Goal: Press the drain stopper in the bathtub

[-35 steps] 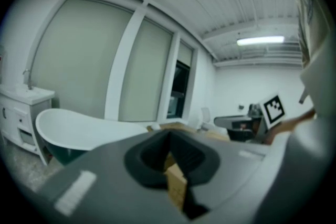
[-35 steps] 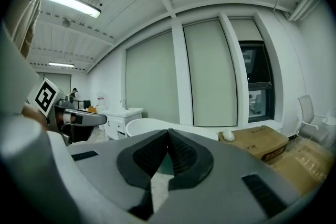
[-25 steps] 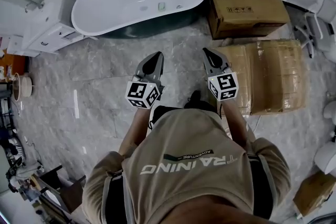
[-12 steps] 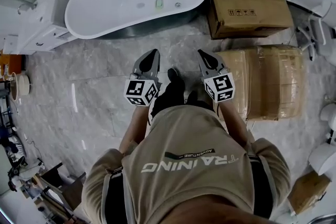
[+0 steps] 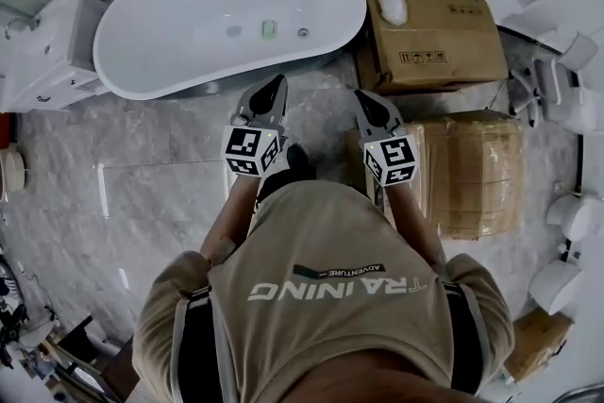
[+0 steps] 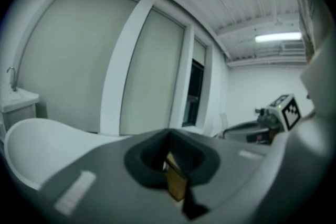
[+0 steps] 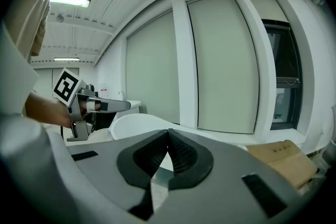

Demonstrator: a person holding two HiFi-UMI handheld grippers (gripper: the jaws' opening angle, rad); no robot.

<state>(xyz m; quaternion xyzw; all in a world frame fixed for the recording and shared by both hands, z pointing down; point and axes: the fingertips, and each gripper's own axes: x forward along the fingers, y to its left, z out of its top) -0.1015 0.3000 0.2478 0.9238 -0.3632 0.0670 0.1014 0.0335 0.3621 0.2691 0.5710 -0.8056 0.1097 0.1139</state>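
Drain stopper [image 5: 234, 31] nearer, beyond hand-held grippers [image 5: 276, 83] [image 5: 361, 96], both closed, empty

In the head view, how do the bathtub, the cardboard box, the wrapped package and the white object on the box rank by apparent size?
1. bathtub
2-3. cardboard box and wrapped package: they look about alike, so I would not rank them
4. white object

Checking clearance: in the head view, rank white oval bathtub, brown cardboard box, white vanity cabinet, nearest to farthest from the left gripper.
1. White oval bathtub, directly ahead of the left gripper.
2. Brown cardboard box, right of the tub.
3. White vanity cabinet, far left.
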